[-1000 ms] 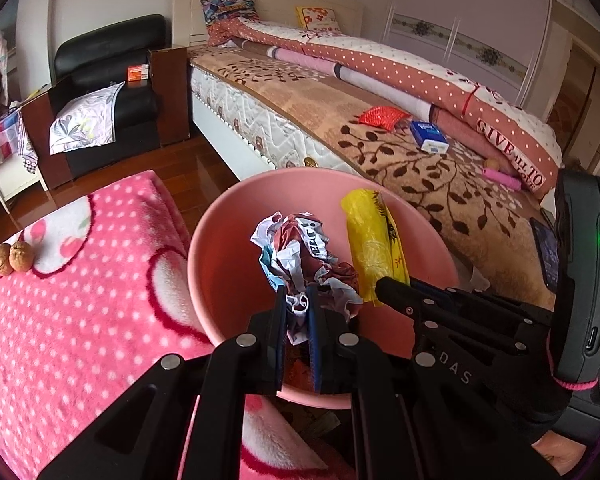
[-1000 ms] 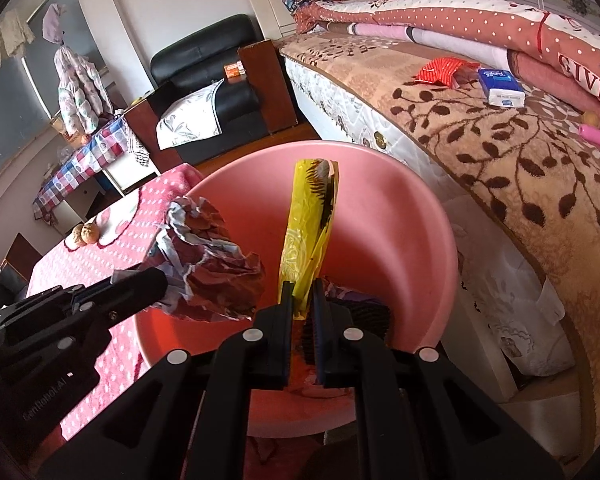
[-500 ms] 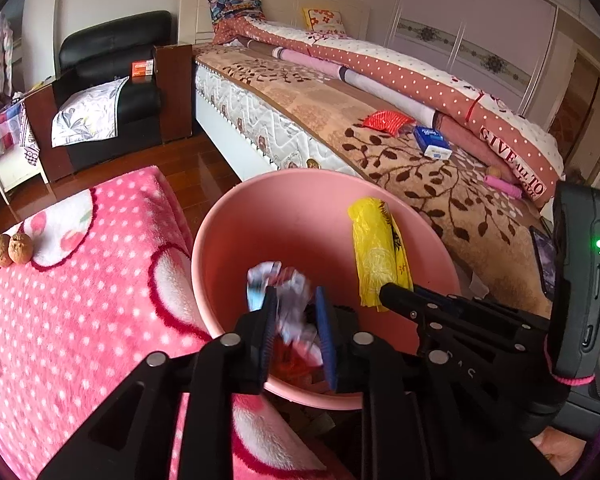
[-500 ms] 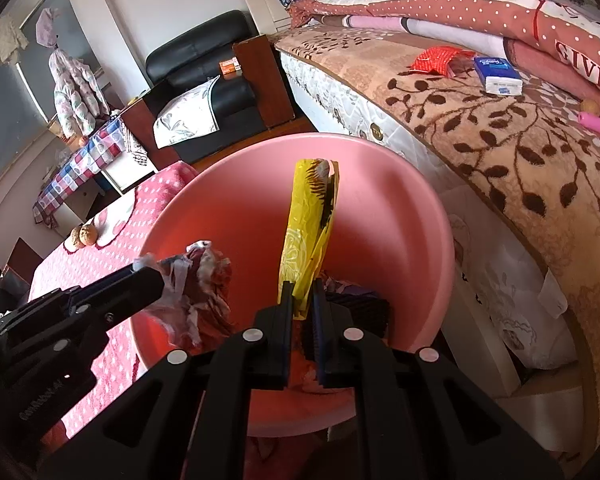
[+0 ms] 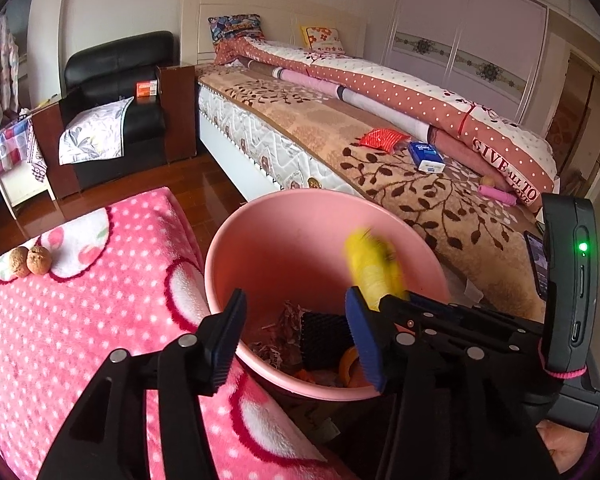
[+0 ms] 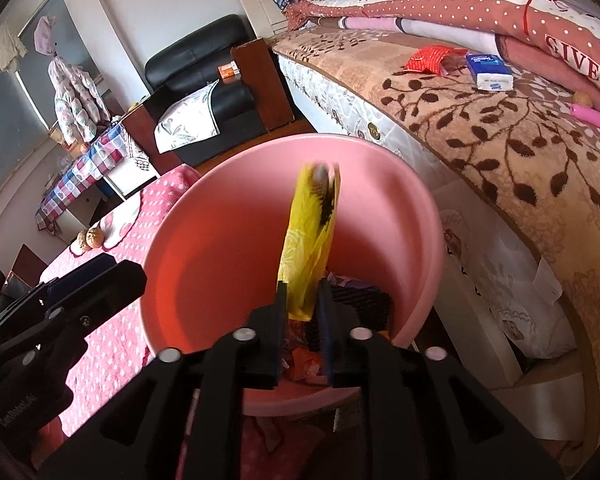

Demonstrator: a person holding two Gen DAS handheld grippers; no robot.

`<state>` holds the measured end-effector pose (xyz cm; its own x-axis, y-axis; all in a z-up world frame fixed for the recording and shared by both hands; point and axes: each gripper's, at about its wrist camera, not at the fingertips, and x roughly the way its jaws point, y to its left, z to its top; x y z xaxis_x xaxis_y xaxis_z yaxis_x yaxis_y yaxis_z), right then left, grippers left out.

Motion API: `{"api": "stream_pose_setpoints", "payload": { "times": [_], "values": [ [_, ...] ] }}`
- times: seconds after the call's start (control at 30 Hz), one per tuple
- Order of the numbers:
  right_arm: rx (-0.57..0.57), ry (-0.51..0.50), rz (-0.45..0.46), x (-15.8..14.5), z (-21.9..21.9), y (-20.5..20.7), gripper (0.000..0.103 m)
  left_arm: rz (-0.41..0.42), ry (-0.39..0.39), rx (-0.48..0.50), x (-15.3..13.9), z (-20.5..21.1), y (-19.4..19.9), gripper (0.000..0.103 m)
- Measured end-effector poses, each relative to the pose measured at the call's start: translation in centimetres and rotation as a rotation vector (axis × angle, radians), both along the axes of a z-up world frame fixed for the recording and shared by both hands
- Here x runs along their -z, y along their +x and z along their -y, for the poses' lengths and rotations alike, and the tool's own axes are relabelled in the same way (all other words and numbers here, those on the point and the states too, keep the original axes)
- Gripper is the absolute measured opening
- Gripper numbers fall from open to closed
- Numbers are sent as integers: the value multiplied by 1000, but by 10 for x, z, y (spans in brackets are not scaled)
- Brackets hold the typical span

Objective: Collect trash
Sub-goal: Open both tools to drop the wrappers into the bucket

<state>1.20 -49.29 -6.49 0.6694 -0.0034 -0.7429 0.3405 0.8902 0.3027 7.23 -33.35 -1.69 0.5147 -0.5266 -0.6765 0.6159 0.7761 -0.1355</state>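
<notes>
A pink bin (image 5: 260,240) stands between the pink dotted table and the bed; it also shows in the right wrist view (image 6: 228,248). My left gripper (image 5: 296,332) is open and empty over the bin's near rim. The crumpled wrapper (image 5: 284,320) lies inside among other trash. My right gripper (image 6: 302,304) has its jaws slightly parted around a yellow wrapper (image 6: 312,240), which is blurred over the bin. The yellow wrapper (image 5: 374,268) also shows in the left wrist view.
Two walnuts (image 5: 30,260) sit on the pink dotted tablecloth (image 5: 80,320). On the bed (image 5: 420,184) lie a red packet (image 5: 382,138), a blue tissue pack (image 5: 426,156) and a pink tube (image 5: 498,196). A black armchair (image 5: 116,92) stands behind.
My left gripper opened and the crumpled wrapper dropped into the bin. My right gripper's jaws parted a little and the yellow wrapper is now blurred, moving.
</notes>
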Motion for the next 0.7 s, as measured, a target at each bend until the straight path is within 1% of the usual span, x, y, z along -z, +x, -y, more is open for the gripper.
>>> {"api": "stream_pose_setpoints", "payload": {
  "times": [0.07, 0.3, 0.37, 0.5, 0.7],
  "values": [
    [2, 0, 0, -1, 0, -1, 24, 4, -4, 2, -2, -2, -3, 54],
    [-6, 3, 14, -5, -3, -5, 26, 24, -3, -7, -6, -5, -12, 54],
    [-5, 9, 24, -6, -4, -8, 32, 28, -1, -14, -8, -7, -14, 54],
    [-12, 7, 34, -9, -10, -14, 33, 37, 5, -33, -11, -11, -18, 54],
    [-21, -36, 68, -18, -27, -27, 33, 54, 5, -53, -16, -18, -23, 54]
  ]
}}
